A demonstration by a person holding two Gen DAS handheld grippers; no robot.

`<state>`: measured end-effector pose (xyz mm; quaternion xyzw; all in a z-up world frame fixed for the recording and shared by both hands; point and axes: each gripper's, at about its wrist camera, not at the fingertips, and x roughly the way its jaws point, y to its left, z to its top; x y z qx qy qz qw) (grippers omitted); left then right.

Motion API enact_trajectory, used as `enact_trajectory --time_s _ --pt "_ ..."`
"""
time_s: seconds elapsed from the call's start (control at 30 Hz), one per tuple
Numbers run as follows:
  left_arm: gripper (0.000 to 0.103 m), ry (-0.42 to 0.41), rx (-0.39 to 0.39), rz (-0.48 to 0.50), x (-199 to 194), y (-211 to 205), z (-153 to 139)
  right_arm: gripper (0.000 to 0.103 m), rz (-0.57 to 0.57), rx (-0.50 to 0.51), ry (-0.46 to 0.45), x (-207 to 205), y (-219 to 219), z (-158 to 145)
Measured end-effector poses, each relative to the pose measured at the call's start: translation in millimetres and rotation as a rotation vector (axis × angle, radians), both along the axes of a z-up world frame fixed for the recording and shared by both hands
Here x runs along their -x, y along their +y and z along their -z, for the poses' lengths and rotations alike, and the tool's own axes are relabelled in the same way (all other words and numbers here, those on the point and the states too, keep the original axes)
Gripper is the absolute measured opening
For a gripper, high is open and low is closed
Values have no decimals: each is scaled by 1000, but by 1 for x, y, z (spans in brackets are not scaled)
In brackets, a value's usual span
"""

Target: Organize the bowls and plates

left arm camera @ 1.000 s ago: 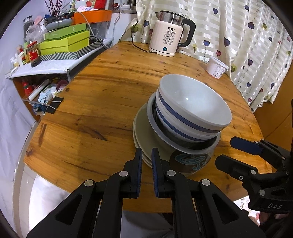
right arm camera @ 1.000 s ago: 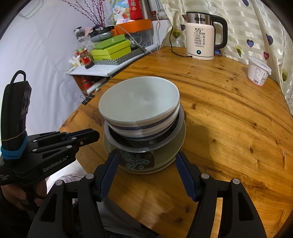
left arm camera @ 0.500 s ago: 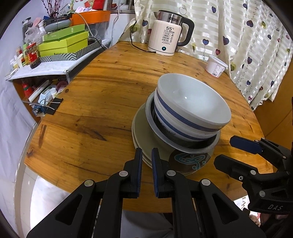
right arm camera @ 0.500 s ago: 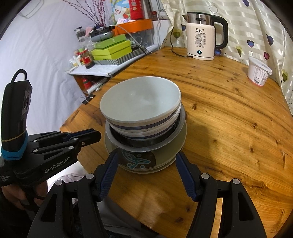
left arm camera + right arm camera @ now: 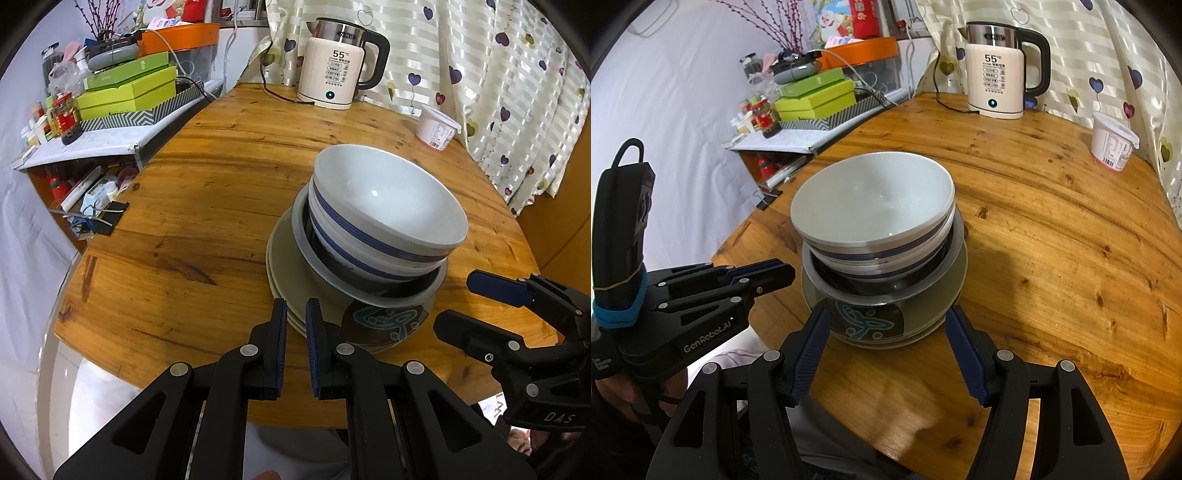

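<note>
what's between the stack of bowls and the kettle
Only bare wooden table lies between the bowl stack and the kettle. The kettle's cord trails off to its left. The right wrist view shows it best.

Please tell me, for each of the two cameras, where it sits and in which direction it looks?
Left wrist: on the left gripper, jaws nearly shut, looking down-forward at the stack of bowls; right gripper at right.
Right wrist: on the open right gripper, facing the same stack; left gripper and a hand at left.
Shared: stack, kettle, wooden table.
</note>
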<state>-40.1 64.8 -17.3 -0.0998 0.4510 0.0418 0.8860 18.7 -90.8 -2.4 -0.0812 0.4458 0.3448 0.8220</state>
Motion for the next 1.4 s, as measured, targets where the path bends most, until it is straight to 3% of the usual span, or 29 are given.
enact_trajectory --time_s 1.4 --pt "10 20 -21 20 -3 -6 2 66 2 0 9 3 0 4"
